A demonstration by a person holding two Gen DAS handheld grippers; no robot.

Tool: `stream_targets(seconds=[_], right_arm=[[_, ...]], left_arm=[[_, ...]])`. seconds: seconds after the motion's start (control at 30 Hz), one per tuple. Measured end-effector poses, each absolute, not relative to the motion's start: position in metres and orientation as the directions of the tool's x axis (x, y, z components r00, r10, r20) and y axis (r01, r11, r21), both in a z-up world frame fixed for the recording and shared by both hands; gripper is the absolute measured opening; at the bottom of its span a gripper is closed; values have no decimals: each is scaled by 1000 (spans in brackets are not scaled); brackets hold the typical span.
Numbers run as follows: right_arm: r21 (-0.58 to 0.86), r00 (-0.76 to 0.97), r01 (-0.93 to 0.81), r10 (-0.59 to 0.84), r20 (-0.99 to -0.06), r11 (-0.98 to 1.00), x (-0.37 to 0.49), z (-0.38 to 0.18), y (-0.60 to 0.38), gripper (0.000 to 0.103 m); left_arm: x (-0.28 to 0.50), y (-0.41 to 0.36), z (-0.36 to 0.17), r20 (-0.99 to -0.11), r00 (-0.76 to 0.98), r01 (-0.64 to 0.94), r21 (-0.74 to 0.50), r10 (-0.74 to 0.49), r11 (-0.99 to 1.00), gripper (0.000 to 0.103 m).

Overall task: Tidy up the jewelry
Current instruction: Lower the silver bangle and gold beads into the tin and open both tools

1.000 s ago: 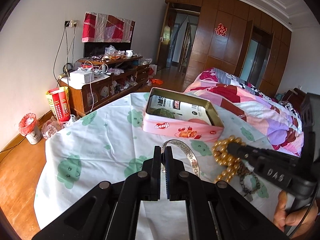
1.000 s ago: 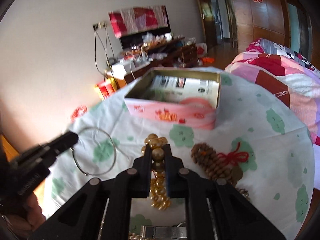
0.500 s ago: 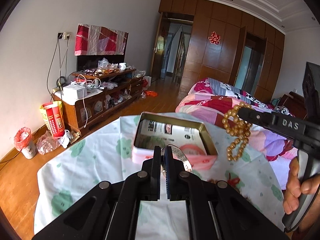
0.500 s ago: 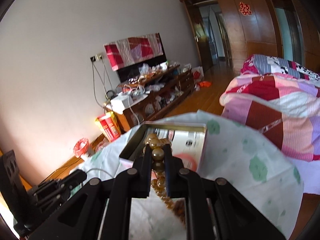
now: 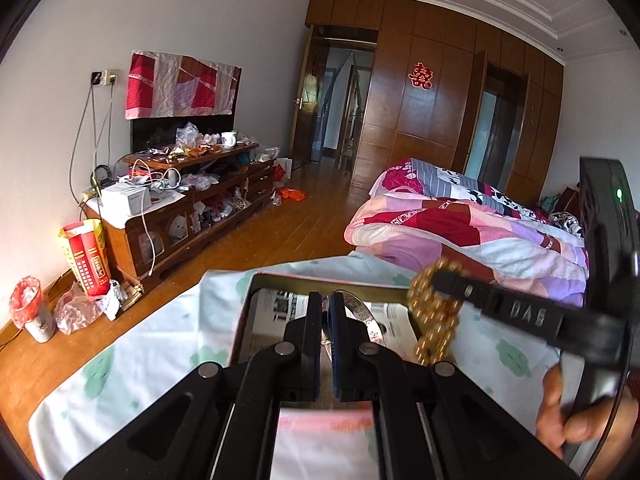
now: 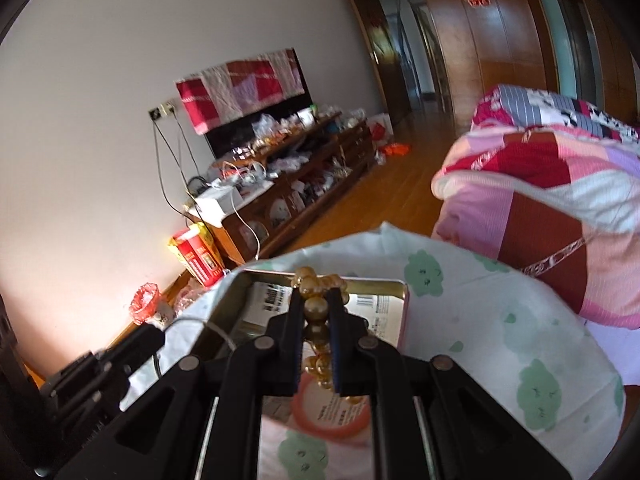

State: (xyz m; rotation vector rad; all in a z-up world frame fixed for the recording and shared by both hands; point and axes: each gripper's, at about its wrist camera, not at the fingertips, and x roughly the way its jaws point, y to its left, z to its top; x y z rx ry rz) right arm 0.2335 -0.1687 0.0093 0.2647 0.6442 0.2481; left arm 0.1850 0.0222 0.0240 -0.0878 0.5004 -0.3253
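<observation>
Bedroom, wood floor, white wall. Table (image 5: pixel 152 344) under a pale cloth printed with green blobs fills the lower half of both views. Cluttered TV cabinet (image 5: pixel 192 200) at middle left of the left view; bed with patchwork quilt (image 5: pixel 472 224) at right; brown wardrobe doors (image 5: pixel 432 100) across the top.

Pink tin (image 5: pixel 256 300) sits open on the cloth at lower centre, lined with printed paper.

Left gripper (image 5: pixel 326 320): jaws nearly together, pinching a silver bangle (image 5: pixel 360 312) by its band. Bangle hangs over the tin's interior, curving away to the right of the fingertips. In the right view it shows only as a thin wire arc at lower left.

Right gripper (image 6: pixel 316 316): jaws clamped on a gold bead bracelet (image 6: pixel 316 312), beads bunched above and dangling below the fingers. In the left view the beads hang, blurred, at the tin's right edge; in the right view they appear over the tin's inside.

Step in hand, as I judge it: both pieces carried to the tin, about to be dropped in. Next calls for lowering each close to the paper lining, then opening the jaws one at a time. The dangling beads need to clear the rim first, or the strand may drape over the wall and slide out.
</observation>
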Motion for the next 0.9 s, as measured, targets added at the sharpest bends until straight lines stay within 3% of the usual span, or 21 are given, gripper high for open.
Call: stream_targets(seconds=[0.5,0.63,0.9], right_arm=[[275,693,-140,292,-659,951,282,-39,-164,15],[287,692,-126,292,-660,950,281,-38,-166,34],[290,752,-70,242,-613,954,247,-16,-186,35]], left_arm=[[239,-1,-15,-560,784,238,-131,-270,962,3],[236,-4,-13,-555,791,238,-107,-257,965,3],[224,-6,-6,-553,795,253,-74,-250,965,5]])
